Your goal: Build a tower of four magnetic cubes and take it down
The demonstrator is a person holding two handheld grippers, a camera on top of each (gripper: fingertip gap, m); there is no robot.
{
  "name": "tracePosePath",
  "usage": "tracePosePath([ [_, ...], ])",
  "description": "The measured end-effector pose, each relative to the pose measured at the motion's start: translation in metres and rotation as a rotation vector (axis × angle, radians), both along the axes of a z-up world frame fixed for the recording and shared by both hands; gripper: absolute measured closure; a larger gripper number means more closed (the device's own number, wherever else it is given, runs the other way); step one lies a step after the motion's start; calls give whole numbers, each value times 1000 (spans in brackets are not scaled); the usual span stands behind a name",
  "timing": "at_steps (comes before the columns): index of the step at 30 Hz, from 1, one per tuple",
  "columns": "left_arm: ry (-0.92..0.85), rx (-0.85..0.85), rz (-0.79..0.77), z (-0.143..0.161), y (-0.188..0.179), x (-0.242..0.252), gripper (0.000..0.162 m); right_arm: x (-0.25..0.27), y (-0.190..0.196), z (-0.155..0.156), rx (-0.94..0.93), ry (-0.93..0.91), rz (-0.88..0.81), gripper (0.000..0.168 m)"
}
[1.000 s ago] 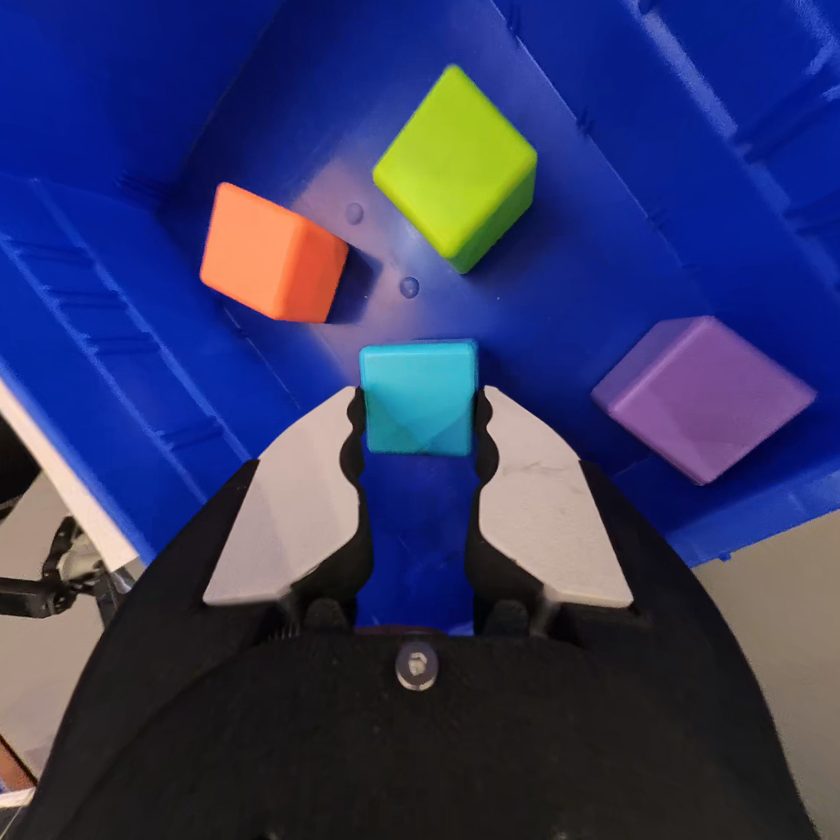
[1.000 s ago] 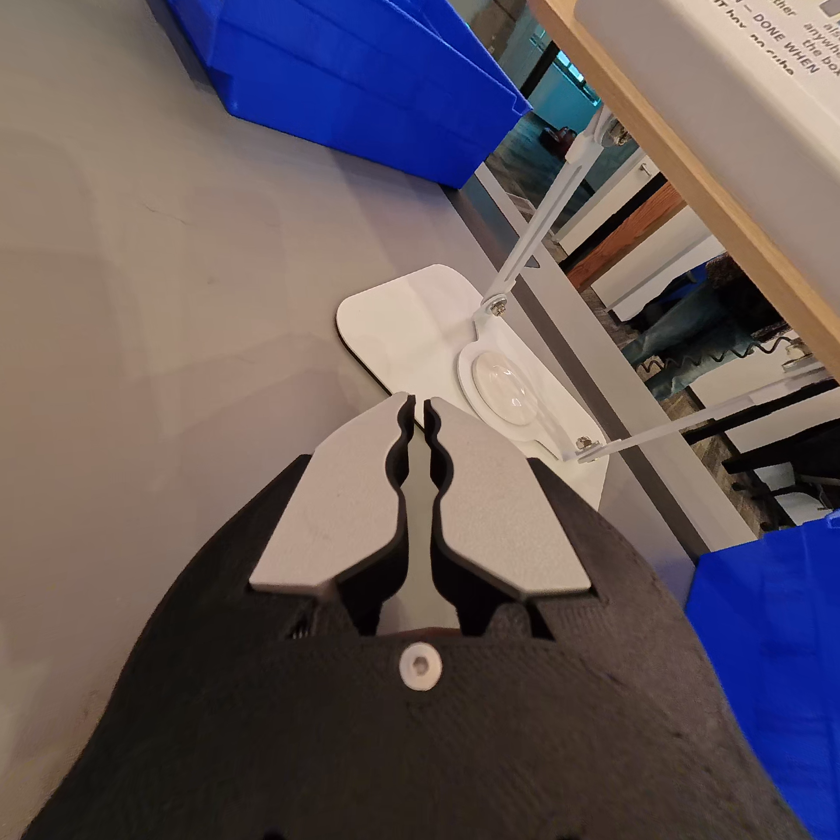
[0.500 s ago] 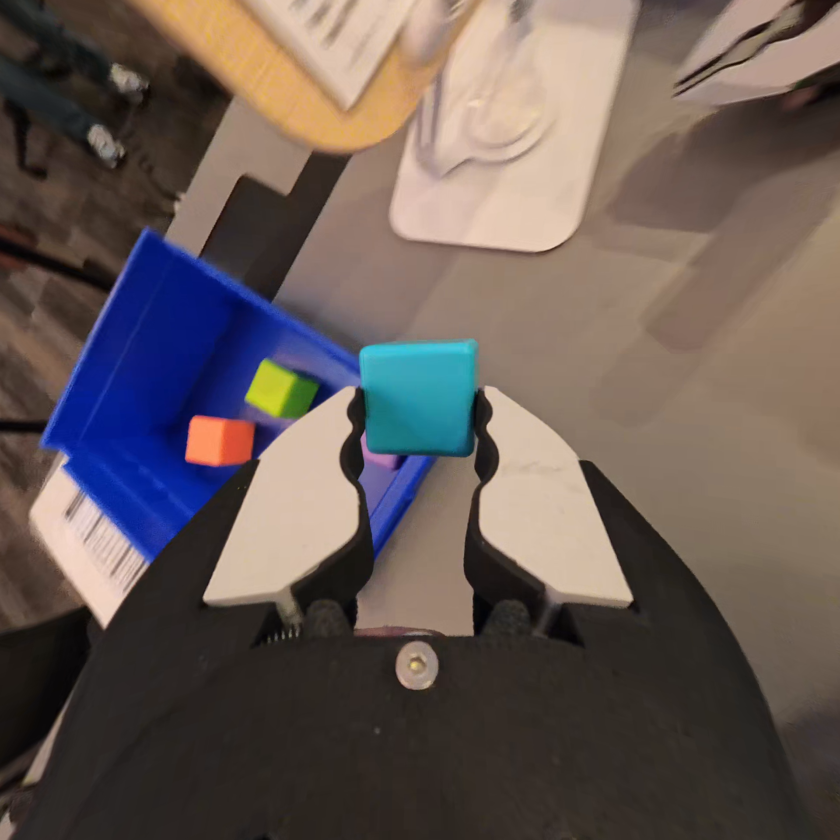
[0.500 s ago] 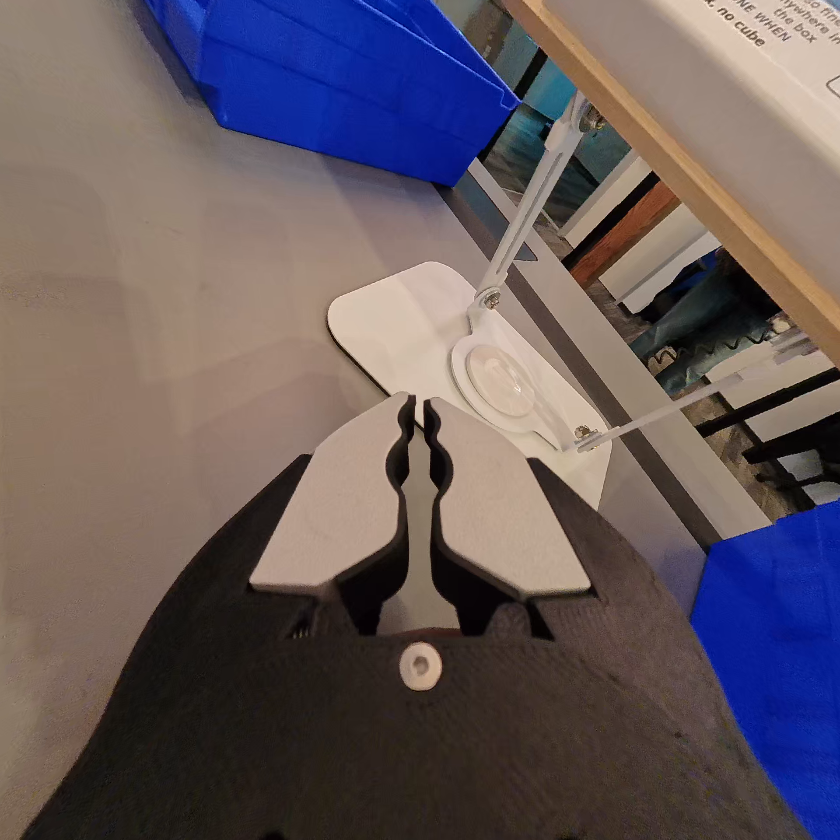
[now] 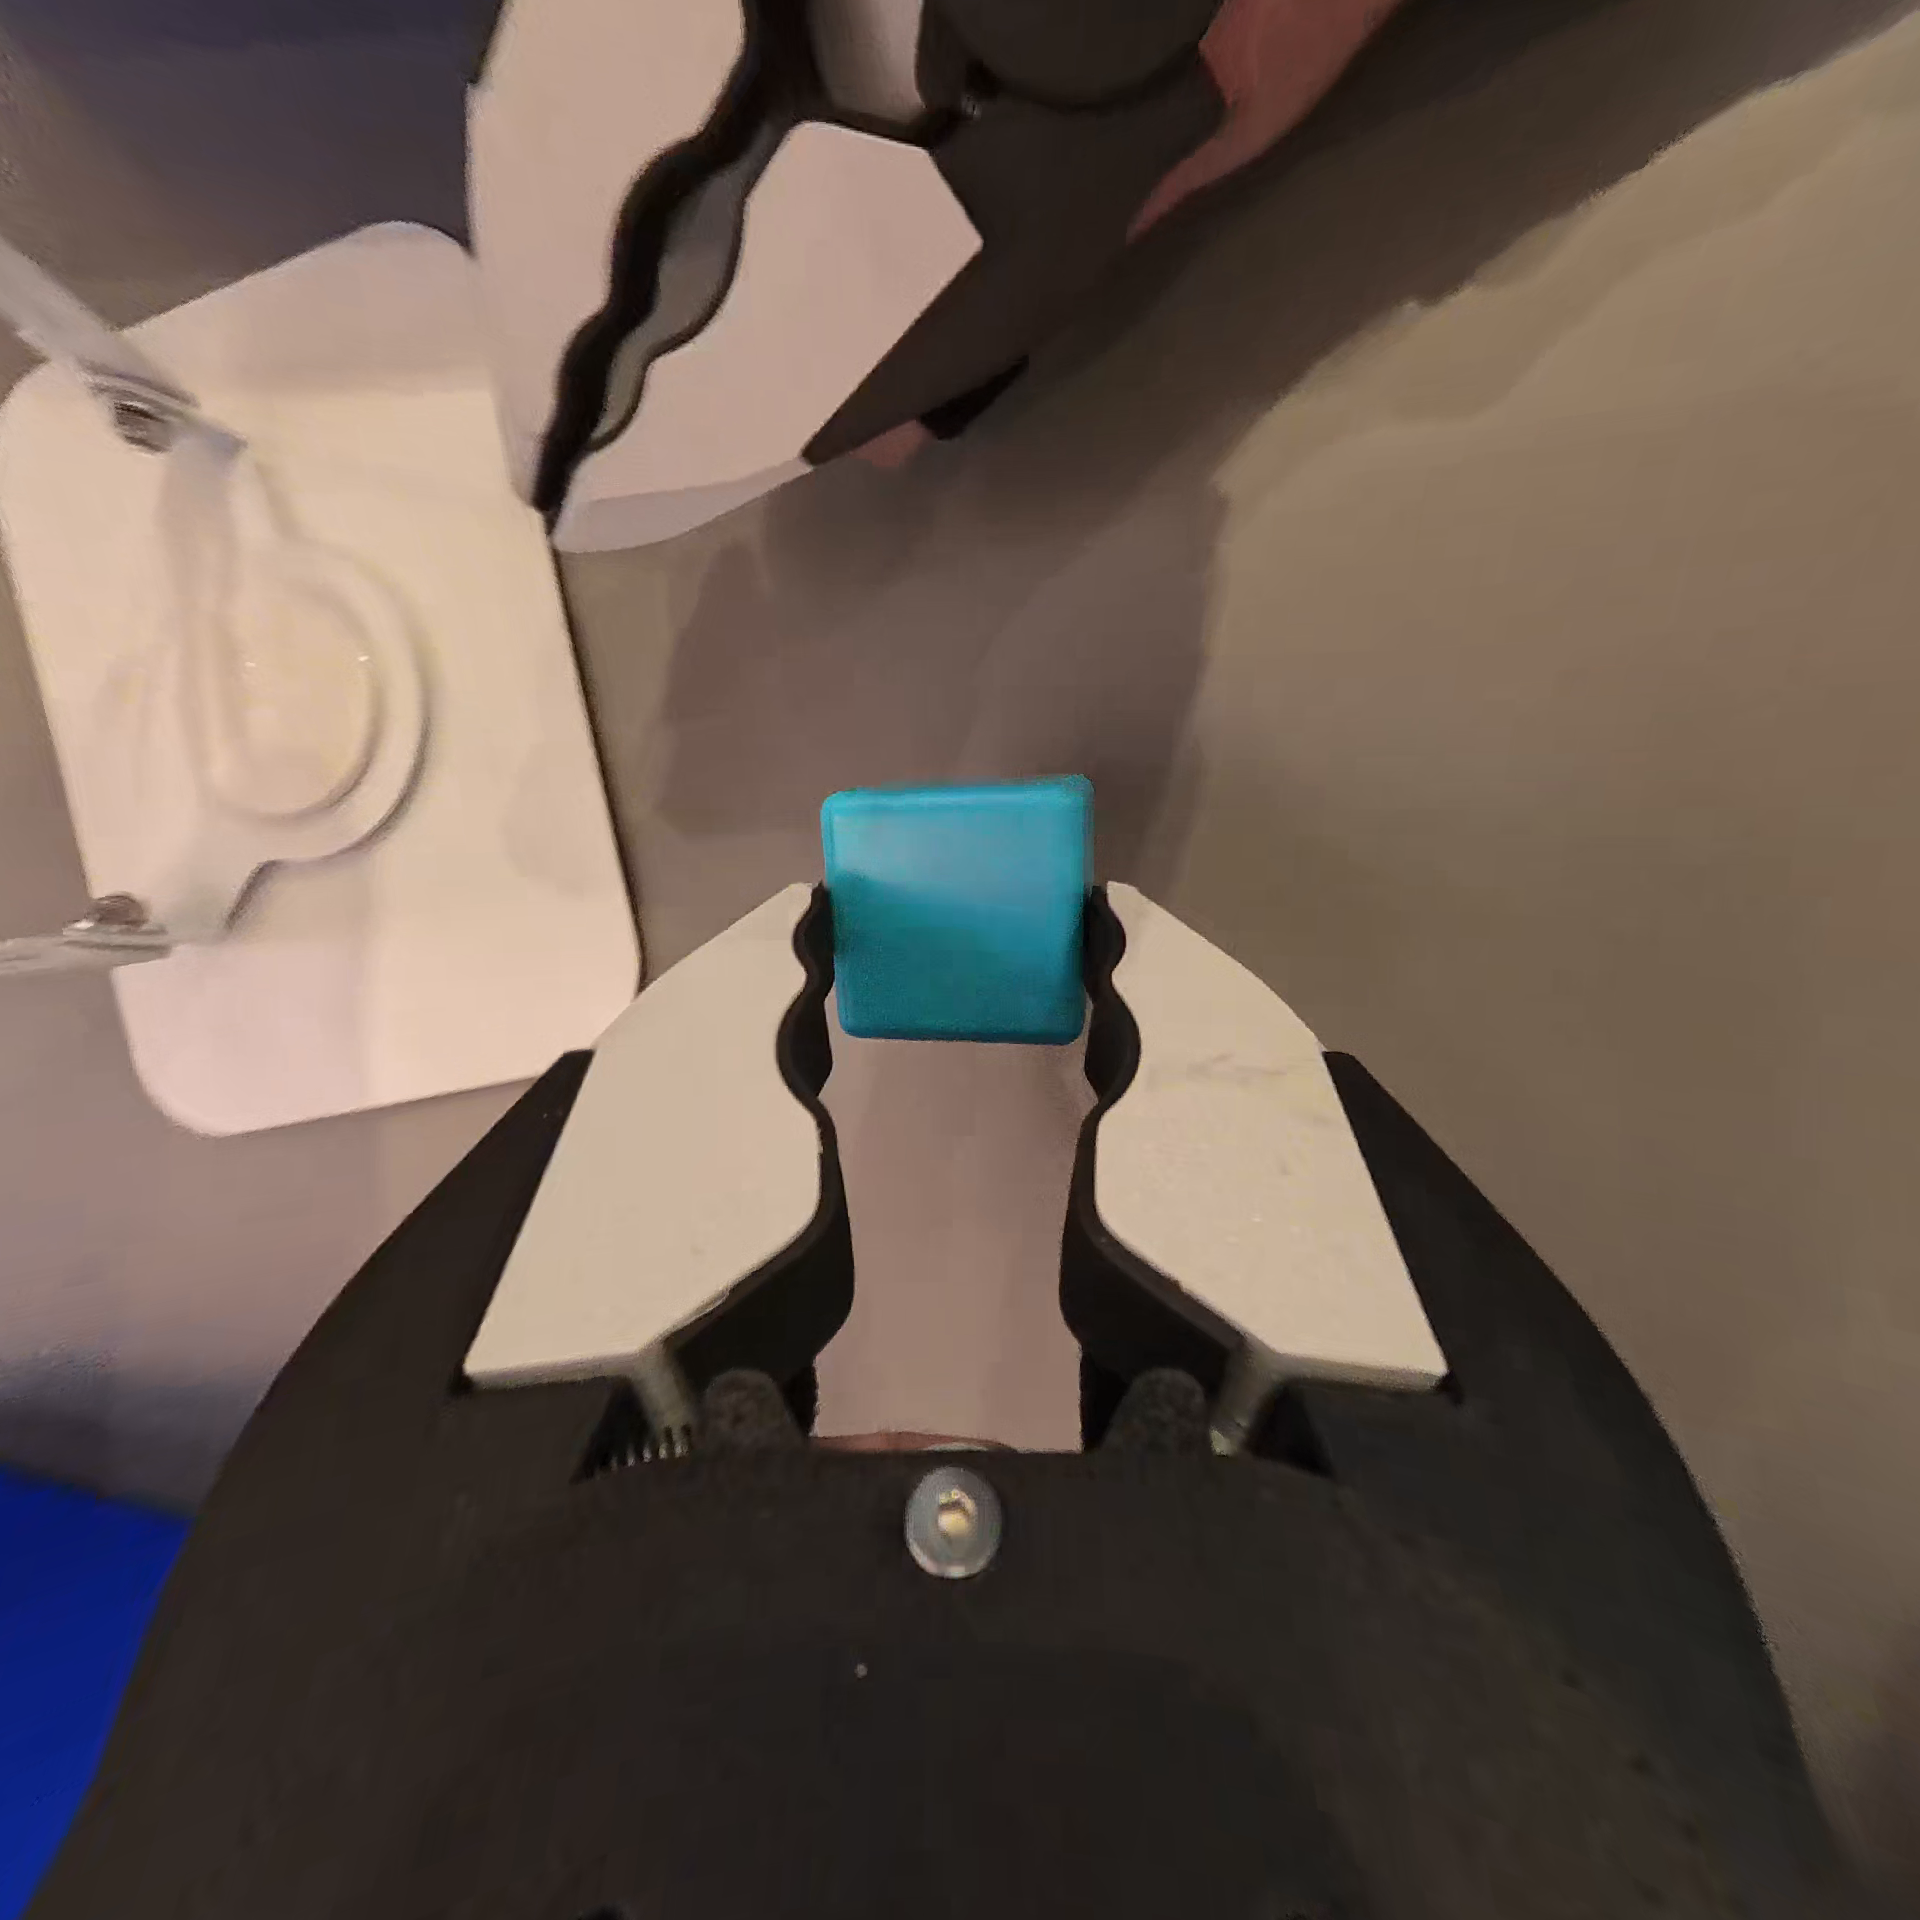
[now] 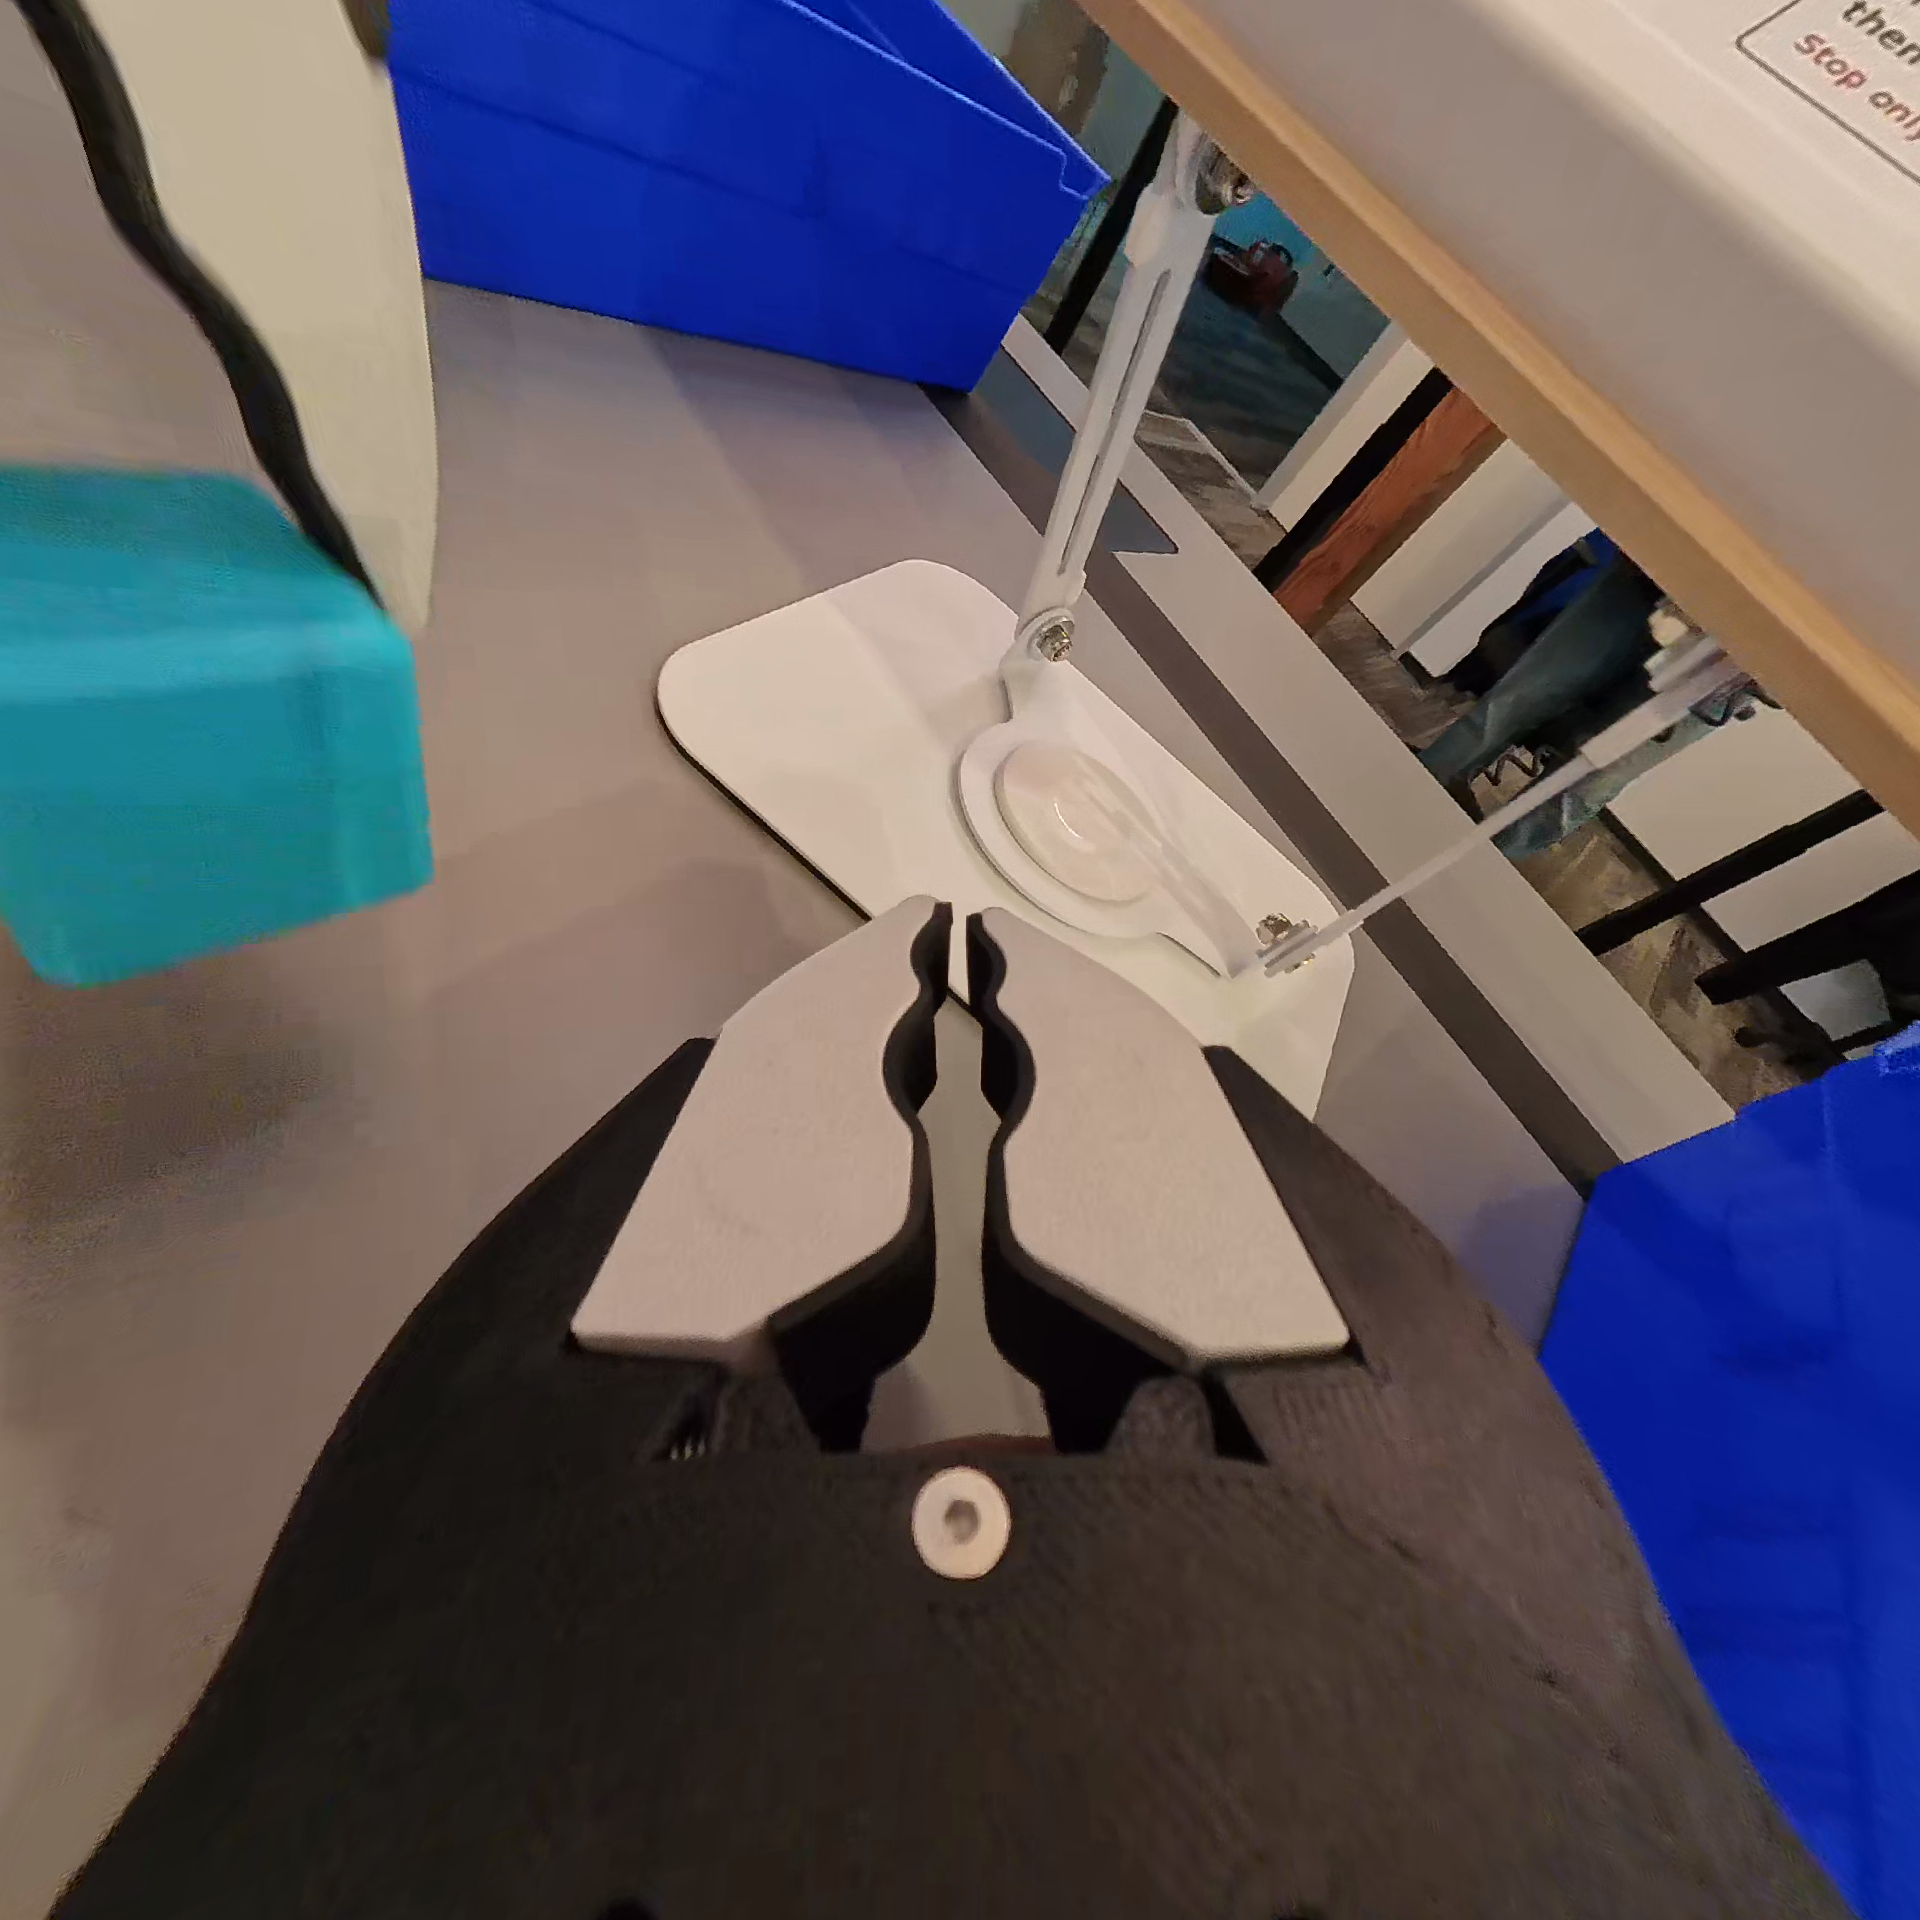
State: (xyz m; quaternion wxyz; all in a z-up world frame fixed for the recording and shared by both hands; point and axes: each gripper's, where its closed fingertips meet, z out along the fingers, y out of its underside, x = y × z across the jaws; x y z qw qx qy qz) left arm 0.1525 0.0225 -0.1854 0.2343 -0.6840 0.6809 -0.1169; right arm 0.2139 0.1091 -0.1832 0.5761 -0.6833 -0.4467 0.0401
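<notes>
Teal cube [image 5: 958, 907], clamped in the left gripper [image 5: 956, 914], has left the blue bin and now hangs over bare grey bench [image 5: 1558, 727]; tower unstarted. Right gripper [image 6: 958, 914] idles, pinched empty.

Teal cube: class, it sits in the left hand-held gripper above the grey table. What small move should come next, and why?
Probably lower the teal cube onto the bare grey table and release it as the tower's base. The left hand-held gripper grips it in the air, no cube lies on the table in view, and the right hand-held gripper is shut and empty.
</notes>
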Motion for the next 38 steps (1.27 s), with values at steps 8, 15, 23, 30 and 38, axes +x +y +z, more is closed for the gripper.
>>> tracePosePath([
  [8,29,-58,-35,-20,-8,14,116,0,0,-1,-7,1,3,166],
  [15,64,-43,-49,-28,-12,18,116,0,1,-1,-8,0,2,166],
  [23,59,-63,-60,-30,-14,19,116,0,1,-1,-8,2,1,166],
  [30,63,-50,-42,-31,-14,22,114,0,0,-1,-8,2,2,166],
  [38,32,-67,-31,-26,-13,23,103,0,0,-1,-10,4,1,166],
])
